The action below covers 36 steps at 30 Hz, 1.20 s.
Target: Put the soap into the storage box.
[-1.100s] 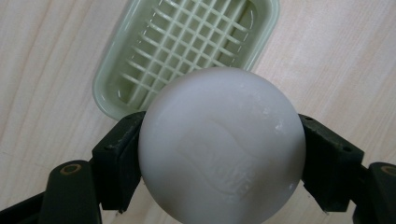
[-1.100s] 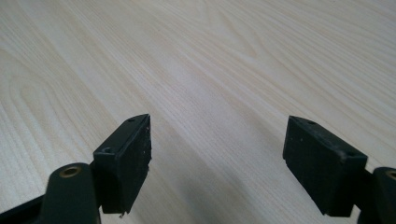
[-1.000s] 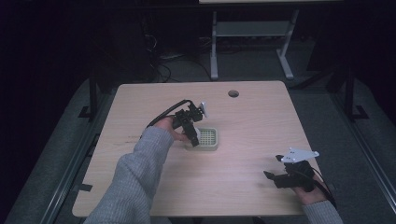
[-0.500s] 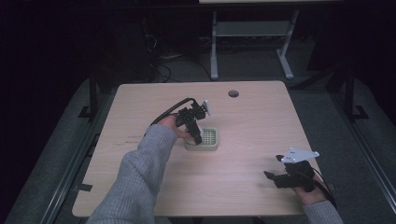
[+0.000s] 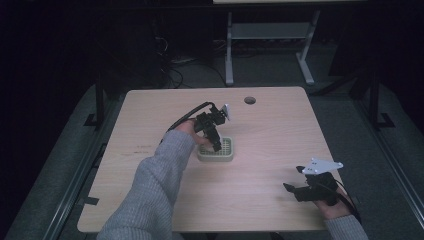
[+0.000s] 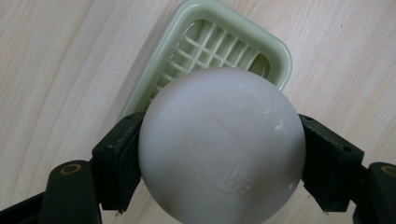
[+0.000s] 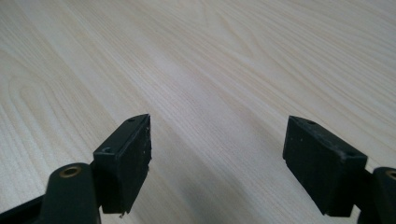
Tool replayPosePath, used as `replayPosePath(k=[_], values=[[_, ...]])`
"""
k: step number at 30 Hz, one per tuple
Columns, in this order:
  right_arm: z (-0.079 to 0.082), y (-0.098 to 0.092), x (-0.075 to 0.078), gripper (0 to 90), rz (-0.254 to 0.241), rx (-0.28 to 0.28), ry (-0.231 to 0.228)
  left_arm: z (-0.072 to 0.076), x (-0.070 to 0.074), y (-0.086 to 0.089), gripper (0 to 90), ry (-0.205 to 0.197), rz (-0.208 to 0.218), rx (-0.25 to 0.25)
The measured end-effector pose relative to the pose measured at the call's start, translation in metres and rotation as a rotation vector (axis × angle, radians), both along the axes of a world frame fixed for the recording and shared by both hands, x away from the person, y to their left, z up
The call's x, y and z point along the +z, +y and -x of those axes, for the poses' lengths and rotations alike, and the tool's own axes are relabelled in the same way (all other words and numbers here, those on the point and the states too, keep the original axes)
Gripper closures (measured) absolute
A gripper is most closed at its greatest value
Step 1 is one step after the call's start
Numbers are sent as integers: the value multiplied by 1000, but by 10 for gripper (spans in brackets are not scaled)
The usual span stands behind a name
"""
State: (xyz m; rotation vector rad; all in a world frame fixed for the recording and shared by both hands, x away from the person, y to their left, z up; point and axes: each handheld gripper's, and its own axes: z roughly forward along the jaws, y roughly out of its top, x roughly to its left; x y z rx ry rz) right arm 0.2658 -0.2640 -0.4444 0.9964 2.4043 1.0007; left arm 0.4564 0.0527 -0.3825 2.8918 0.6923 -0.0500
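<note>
Soap bar (image 6: 219,147): round, smooth, glossy white

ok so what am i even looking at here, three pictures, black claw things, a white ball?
A person sits at a light wooden table and holds a hand-operated gripper in each hand. One picture looks down from above; the other two come from cameras riding on each gripper, looking along its black jaws. The left gripper is clamped on a smooth, round white bar of soap, held just above a pale green plastic soap dish with a grid floor. In the overhead picture that dish lies near the table's middle. The right gripper is open and holds nothing, resting near the table's right front corner.
</note>
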Motion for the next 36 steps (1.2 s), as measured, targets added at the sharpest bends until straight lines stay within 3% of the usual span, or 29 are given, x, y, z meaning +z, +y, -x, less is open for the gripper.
replayPosePath(k=[20,25,36], values=[[-1,-1,0,231,14,9,-13,-12,-13,-9,237,20,-15,18],[-1,-1,0,231,16,11,-15,-12,-19,-12,238,26,-39,16],[0,-1,1,231,11,11,-13,-12,-23,-13,237,22,-42,19]])
